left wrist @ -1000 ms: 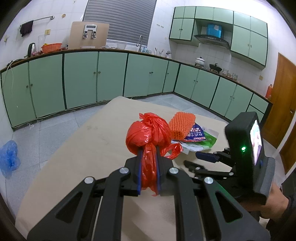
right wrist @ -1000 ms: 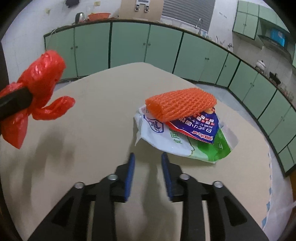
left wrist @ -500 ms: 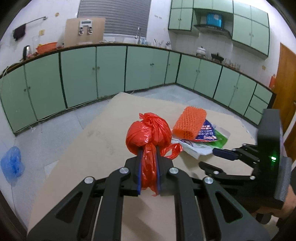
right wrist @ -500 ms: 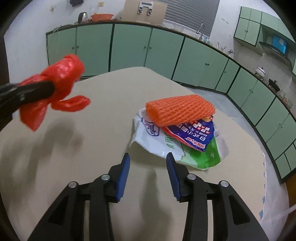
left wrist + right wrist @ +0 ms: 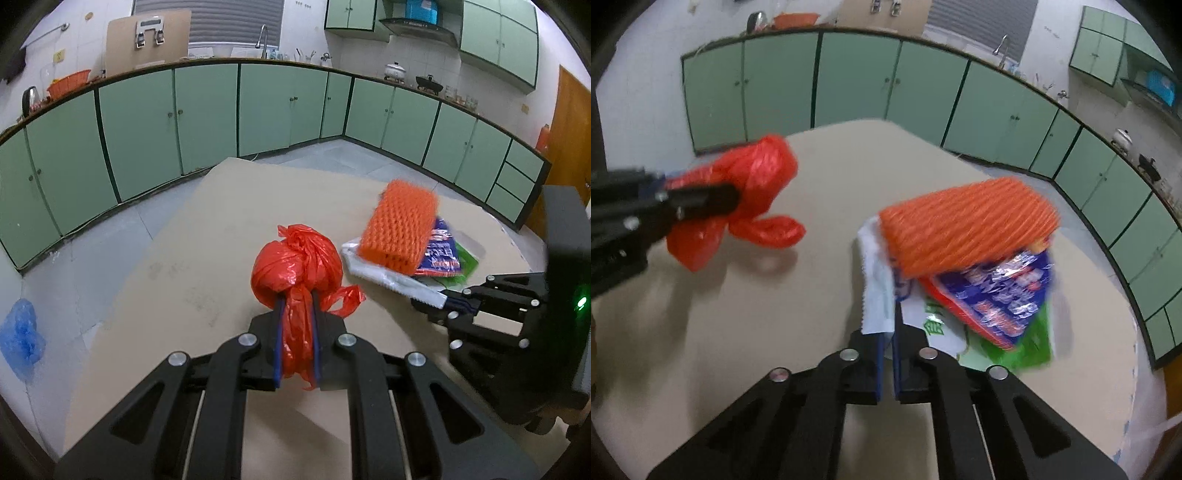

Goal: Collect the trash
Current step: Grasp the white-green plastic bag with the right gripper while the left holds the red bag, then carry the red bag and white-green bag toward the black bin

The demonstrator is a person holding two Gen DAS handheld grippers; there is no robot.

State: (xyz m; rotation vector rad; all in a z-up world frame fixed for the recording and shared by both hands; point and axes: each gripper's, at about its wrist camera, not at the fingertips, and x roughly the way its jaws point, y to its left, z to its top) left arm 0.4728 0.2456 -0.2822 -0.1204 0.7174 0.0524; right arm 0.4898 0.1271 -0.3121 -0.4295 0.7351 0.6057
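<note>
Here | tan table | green cabinets | left gripper pinching red bag | right gripper pinching white wrapper

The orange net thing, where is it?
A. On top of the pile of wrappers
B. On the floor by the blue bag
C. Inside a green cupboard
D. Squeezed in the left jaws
A: the orange net rests on the pile of wrappers on the table; the left gripper squeezes the red bag instead.

Bare tabletop left of wrapper pile.
</note>
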